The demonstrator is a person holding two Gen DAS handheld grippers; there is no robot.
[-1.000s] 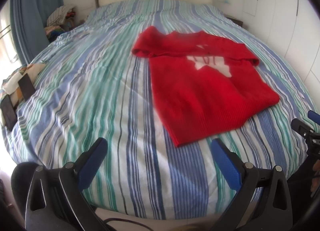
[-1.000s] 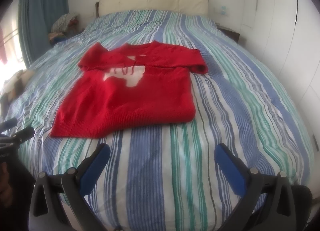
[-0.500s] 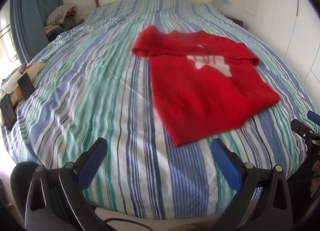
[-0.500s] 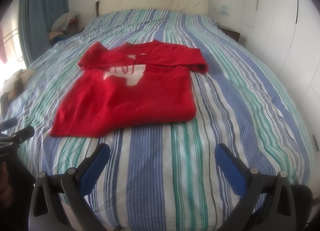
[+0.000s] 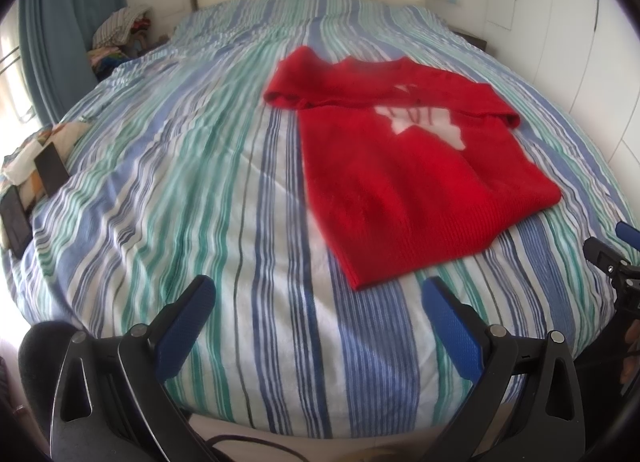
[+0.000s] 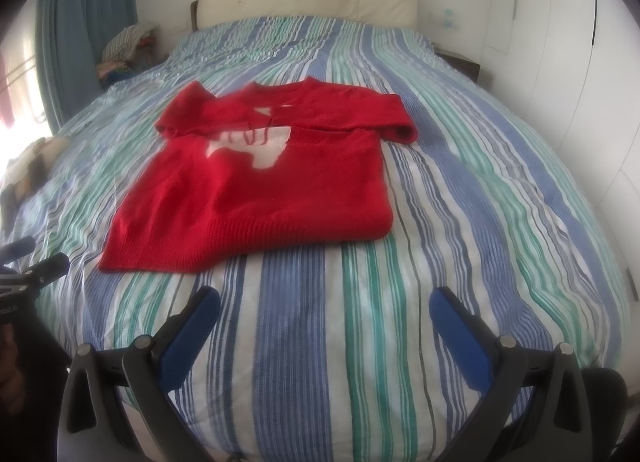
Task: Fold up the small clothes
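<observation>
A small red knitted sweater [image 5: 408, 166] with a white motif on its chest lies flat on the striped bed, both sleeves folded across the top. In the right wrist view the sweater [image 6: 264, 190] sits left of centre. My left gripper [image 5: 316, 294] hangs open over the bed's near edge, just short of the sweater's lower left corner, nothing between its blue fingers. My right gripper [image 6: 324, 306] is open too, a little below the sweater's hem, holding nothing. Each gripper shows at the other view's edge, the right gripper [image 5: 612, 254] at right and the left gripper [image 6: 28, 262] at left.
The bed [image 5: 180, 166] with blue, green and white stripes fills both views, a cream headboard [image 6: 308, 2] at its far end. A clothes pile [image 5: 120, 34] and blue curtain [image 5: 68, 38] stand at far left. Dark flat objects [image 5: 48, 170] lie at the bed's left edge. White wardrobe doors [image 6: 568, 62] line the right.
</observation>
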